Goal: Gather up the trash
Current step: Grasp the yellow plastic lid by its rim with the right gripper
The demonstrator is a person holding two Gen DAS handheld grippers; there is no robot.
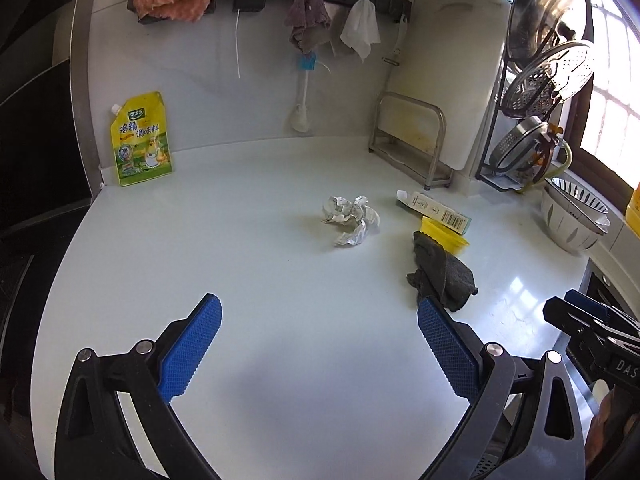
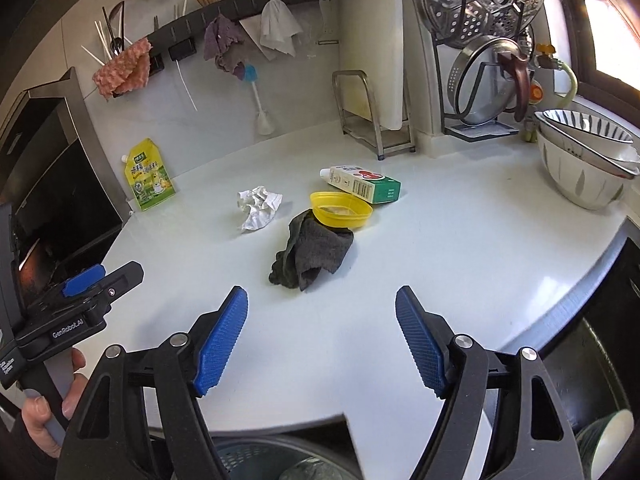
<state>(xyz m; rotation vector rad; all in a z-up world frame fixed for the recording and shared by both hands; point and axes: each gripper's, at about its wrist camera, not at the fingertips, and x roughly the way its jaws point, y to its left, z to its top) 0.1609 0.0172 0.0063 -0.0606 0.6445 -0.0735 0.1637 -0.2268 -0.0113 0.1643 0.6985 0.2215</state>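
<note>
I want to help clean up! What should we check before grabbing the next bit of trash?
1. Left hand-held gripper open, empty: ok.
2. Right hand-held gripper open, empty: ok.
3. Crumpled paper lies free, nothing on it: ok.
4. Carton lies on its side, reachable: ok.
5. Yellow lid rests partly on the grey cloth: not ok, may drag it.
6. Bin liner ready below the counter: cannot tell.

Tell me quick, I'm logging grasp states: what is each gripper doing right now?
Left gripper: jaws open, holding nothing, above the bare counter.
Right gripper: jaws open, holding nothing.
</note>
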